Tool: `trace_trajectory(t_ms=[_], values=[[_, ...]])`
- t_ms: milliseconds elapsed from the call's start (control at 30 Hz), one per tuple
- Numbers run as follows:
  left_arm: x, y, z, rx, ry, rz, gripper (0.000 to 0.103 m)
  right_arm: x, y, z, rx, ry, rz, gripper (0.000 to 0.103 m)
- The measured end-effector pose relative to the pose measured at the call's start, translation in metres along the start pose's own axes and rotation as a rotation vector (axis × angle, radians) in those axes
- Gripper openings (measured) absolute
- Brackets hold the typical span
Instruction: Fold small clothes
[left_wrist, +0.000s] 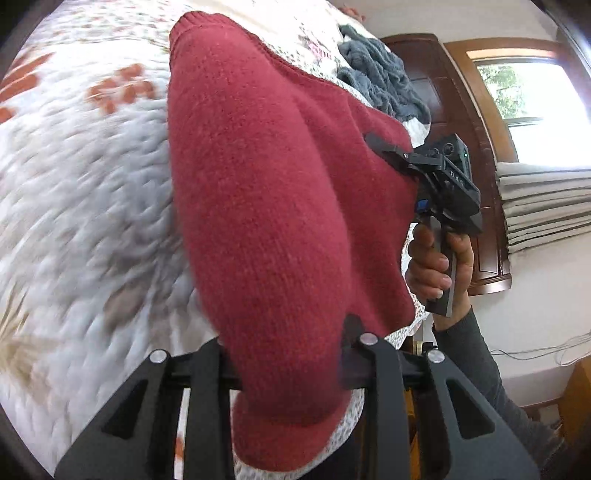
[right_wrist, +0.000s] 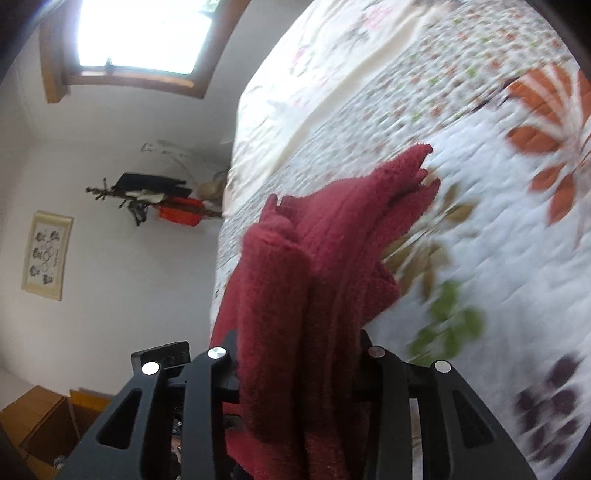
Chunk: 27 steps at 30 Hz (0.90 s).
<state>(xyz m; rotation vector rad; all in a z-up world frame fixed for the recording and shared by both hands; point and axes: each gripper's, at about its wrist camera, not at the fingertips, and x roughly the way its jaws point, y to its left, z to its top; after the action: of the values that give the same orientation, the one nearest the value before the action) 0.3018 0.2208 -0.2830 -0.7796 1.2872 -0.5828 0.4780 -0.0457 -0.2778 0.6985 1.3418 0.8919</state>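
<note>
One soft red knitted sweater (left_wrist: 266, 192) hangs bunched above the quilted floral bedspread (left_wrist: 81, 192), both black grippers clamped on it: the left gripper (left_wrist: 291, 365) on a thick fold, the right gripper (right_wrist: 299, 369) on gathered ribbed layers. Only the left wrist view shows the right gripper from outside, a hand (left_wrist: 439, 266) on its handle, and one rumpled grey-blue blanket (left_wrist: 384, 81) behind.

Red knit sweater (left_wrist: 266, 192), white leaf-patterned quilt (left_wrist: 74, 192), grey-blue blanket (left_wrist: 384, 77)
</note>
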Motion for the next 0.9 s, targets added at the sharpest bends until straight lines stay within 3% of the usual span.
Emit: trace_trajectory(t_ms=[267, 367, 467, 533, 667, 733, 767, 867, 900], values=[[-0.068, 0.043, -0.110, -0.077, -0.067, 0.011, 0.027, 0.074, 0.036, -0.084, -0.024, 0.130, 0.050, 0.035], [-0.066, 0.070, -0.142, -0.125, -0.068, 0.010, 0.027, 0.100, 0.028, -0.109, -0.005, 0.181, 0.033, 0.035], [-0.047, 0.095, -0.160, -0.147, -0.042, 0.054, 0.029, 0.119, 0.006, -0.125, 0.030, 0.224, 0.009, 0.037], [-0.035, 0.116, -0.165, -0.199, -0.029, 0.045, 0.038, 0.121, -0.011, -0.128, 0.052, 0.223, -0.025, 0.041], [-0.029, 0.128, -0.166, -0.233, -0.042, 0.040, 0.052, 0.107, -0.022, -0.127, 0.063, 0.193, -0.094, 0.062], [-0.037, 0.117, -0.163, -0.211, -0.045, 0.103, 0.065, 0.086, -0.010, -0.131, 0.027, 0.134, -0.126, 0.069], [-0.049, 0.109, -0.164, -0.185, -0.069, 0.196, 0.072, 0.072, -0.003, -0.134, 0.006, 0.099, -0.128, 0.070], [-0.090, 0.078, -0.175, -0.084, -0.208, 0.424, 0.075, 0.045, 0.024, -0.153, -0.082, 0.033, -0.154, 0.067], [-0.101, 0.067, -0.180, -0.055, -0.252, 0.446, 0.075, 0.039, 0.027, -0.160, -0.106, 0.030, -0.162, 0.059]])
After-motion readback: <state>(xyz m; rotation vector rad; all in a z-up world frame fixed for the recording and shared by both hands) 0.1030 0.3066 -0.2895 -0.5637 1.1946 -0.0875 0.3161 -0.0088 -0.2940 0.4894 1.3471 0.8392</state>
